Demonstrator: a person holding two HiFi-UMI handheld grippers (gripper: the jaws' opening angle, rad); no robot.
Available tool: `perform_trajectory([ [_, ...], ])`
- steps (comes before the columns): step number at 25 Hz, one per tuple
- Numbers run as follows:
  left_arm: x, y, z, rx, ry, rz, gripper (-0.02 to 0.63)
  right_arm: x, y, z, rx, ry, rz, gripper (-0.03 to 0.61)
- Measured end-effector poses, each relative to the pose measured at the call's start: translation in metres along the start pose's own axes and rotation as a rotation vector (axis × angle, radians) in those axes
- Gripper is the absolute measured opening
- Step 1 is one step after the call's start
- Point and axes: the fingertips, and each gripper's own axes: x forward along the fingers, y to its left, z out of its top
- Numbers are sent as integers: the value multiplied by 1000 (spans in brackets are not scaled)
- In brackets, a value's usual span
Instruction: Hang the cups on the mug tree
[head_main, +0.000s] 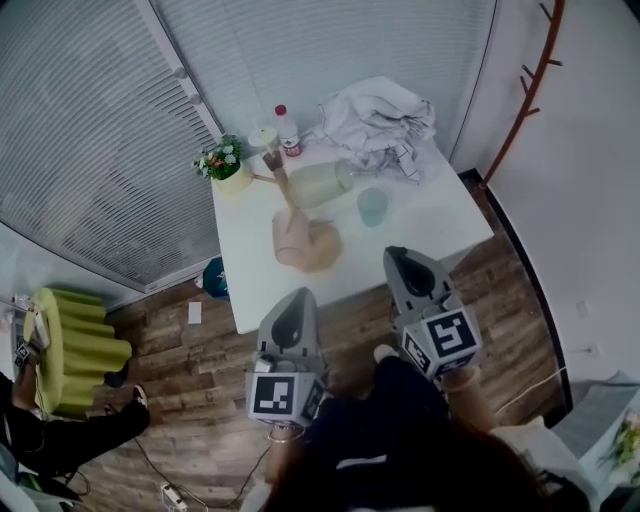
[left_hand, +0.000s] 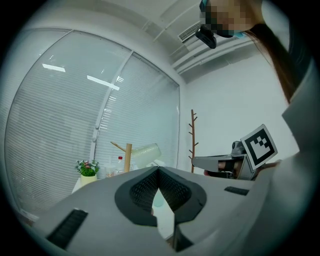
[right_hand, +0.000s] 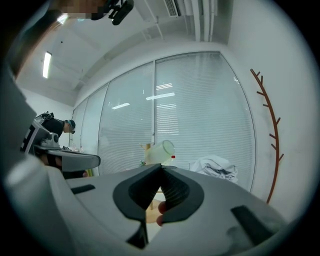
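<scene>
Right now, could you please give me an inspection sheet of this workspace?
Surface: white table, partly covered.
Job's things: wooden mug tree with a pale cup hung on it; pink cup and tan cup by its base, hung or not unclear; teal cup standing on the table.
Clutter: crumpled cloth, potted plant, red-capped bottle.
Grippers: left tongs and right tongs both shut, empty.
Cables: cable and power strip on the floor.
Surroundings: window blinds, green stool, coat stand, a seated person.
</scene>
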Motion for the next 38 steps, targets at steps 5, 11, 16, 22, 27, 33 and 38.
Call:
perform_trajectory([
  [5,16,-14,1,0,11,23,0,2,-20,-4,-11,6,23,-2],
  [11,36,-25,0,2,13,72,2,12,-50,-9,-15,7,66,-2],
  [16,53,-32,2,-1,-11,133,0,24,-67,-15,-28,12,121,-2],
  [22,64,-42,4,1,-20,199,2,35,-83,-18,-25,16,192,-2],
  [27,58,-42,2,20,-17,267,2,37,-93,-20,-33,29,220,-2],
  [33,54,-45,18,16,-95,275,2,36,-97,-29,-31,40,227,0],
  [38,54,-41,17,5,-96,277,2,37,-96,-36,-26,53,222,0],
])
